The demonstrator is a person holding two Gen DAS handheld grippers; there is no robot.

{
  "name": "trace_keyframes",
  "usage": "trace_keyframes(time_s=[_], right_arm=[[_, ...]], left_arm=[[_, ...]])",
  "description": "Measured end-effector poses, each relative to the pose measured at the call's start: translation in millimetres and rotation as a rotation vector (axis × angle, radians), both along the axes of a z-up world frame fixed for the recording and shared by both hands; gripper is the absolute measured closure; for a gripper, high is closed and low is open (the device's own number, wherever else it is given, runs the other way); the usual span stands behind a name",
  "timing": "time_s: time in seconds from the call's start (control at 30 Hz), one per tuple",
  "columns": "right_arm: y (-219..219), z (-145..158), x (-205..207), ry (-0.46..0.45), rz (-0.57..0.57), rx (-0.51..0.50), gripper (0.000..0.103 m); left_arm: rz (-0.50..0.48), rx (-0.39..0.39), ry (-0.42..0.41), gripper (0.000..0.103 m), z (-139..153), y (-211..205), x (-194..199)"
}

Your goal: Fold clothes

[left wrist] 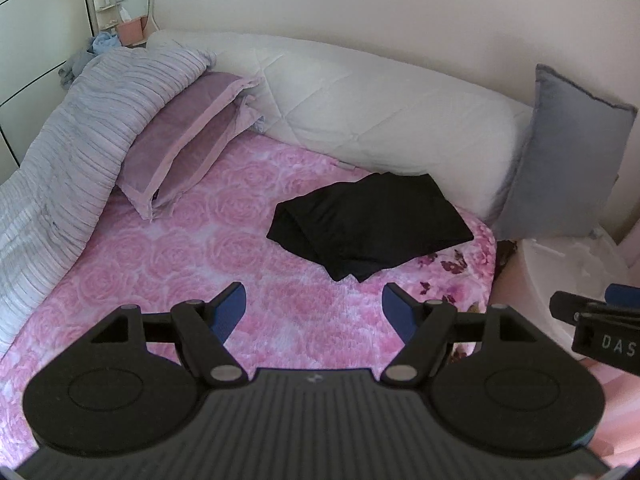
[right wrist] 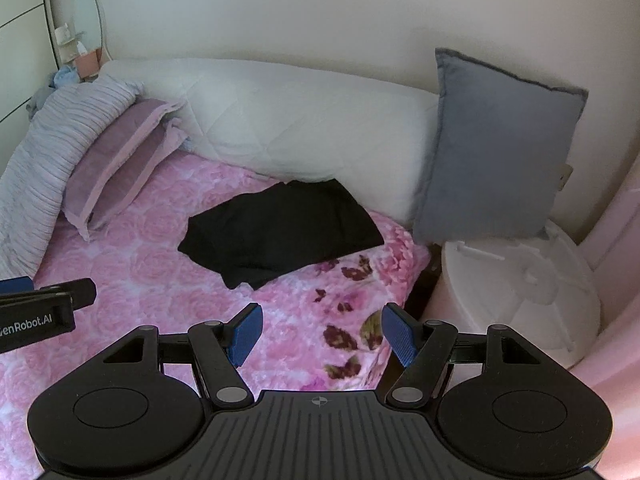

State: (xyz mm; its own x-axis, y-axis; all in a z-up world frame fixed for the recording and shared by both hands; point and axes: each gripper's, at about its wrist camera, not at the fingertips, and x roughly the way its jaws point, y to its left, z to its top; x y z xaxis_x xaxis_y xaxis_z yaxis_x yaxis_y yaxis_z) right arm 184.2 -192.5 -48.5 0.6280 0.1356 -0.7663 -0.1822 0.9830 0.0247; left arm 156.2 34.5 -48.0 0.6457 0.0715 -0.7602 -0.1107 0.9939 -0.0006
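A black garment lies folded into a flat stack on the pink rose-patterned bedspread, near the bed's far right corner. It also shows in the right wrist view. My left gripper is open and empty, held above the bedspread a short way in front of the garment. My right gripper is open and empty, above the bed's right edge, also short of the garment. The right gripper shows at the right edge of the left wrist view; the left gripper shows at the left edge of the right wrist view.
A long white quilted bolster lies along the wall. A grey cushion leans at its right end. A lilac pillow and a striped grey duvet lie at the left. A white round stand sits beside the bed.
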Motion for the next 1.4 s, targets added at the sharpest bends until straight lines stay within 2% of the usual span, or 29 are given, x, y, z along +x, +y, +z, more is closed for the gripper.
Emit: trace_keyframes(time_s=[0.6, 0.87, 1.03, 1.17, 1.27, 1.4], right_arm=[[-25, -34, 116, 0.100, -0.036, -0.013, 0.034], [-30, -48, 162, 0.101, -0.025, 0.017, 0.034], [-32, -65, 188, 0.087, 0.006, 0.019, 0.034], [-29, -85, 207, 0.074, 0.062, -0.018, 0.034], [-24, -106, 221, 0.094, 0.113, -0.046, 0.034], [-17, -142, 241, 0.173, 0.171, -0.075, 0.034]], left_arm=[[0.025, 0.031, 0.098, 0.031, -37, -31, 118], [0.041, 0.040, 0.149, 0.031, -59, -41, 166], [0.054, 0.033, 0.189, 0.031, -82, -40, 193], [0.060, 0.015, 0.214, 0.031, -110, -36, 210], [0.059, -0.014, 0.245, 0.033, -135, -28, 219], [0.088, -0.056, 0.304, 0.035, -171, -13, 226]])
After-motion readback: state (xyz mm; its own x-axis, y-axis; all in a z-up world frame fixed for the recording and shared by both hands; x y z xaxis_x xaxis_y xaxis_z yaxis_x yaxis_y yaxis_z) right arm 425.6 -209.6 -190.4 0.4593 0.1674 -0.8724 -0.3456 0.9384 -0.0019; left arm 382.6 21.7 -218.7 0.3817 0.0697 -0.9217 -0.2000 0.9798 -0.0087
